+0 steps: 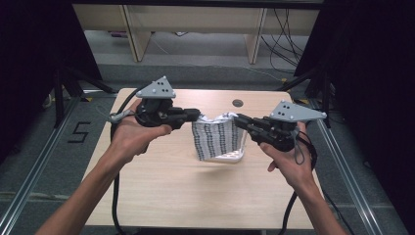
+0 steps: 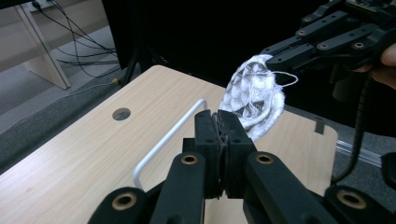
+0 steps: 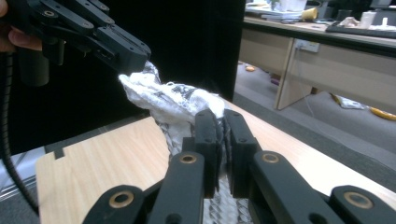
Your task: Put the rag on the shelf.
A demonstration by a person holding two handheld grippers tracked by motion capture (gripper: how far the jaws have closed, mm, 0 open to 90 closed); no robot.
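Note:
A white cloth (image 1: 218, 139) with rows of dark marks hangs over the middle of the wooden table (image 1: 161, 196). My left gripper (image 1: 195, 114) is shut on its upper left corner and my right gripper (image 1: 238, 119) is shut on its upper right corner. In the left gripper view the jaws (image 2: 223, 116) pinch a fold of the cloth (image 2: 254, 93), and the right gripper (image 2: 280, 49) grips its far end. The right gripper view has its jaws (image 3: 219, 116) closed on the cloth (image 3: 163, 100), with the left gripper (image 3: 133, 58) clamped on the top corner.
A bent silver bar (image 2: 163, 142) lies on the table under the cloth, its end peeking out below the hem (image 1: 230, 157). A round cable hole (image 1: 238, 103) sits near the far edge. Black stands and cables flank the table; a "5" (image 1: 78, 132) marks the floor at left.

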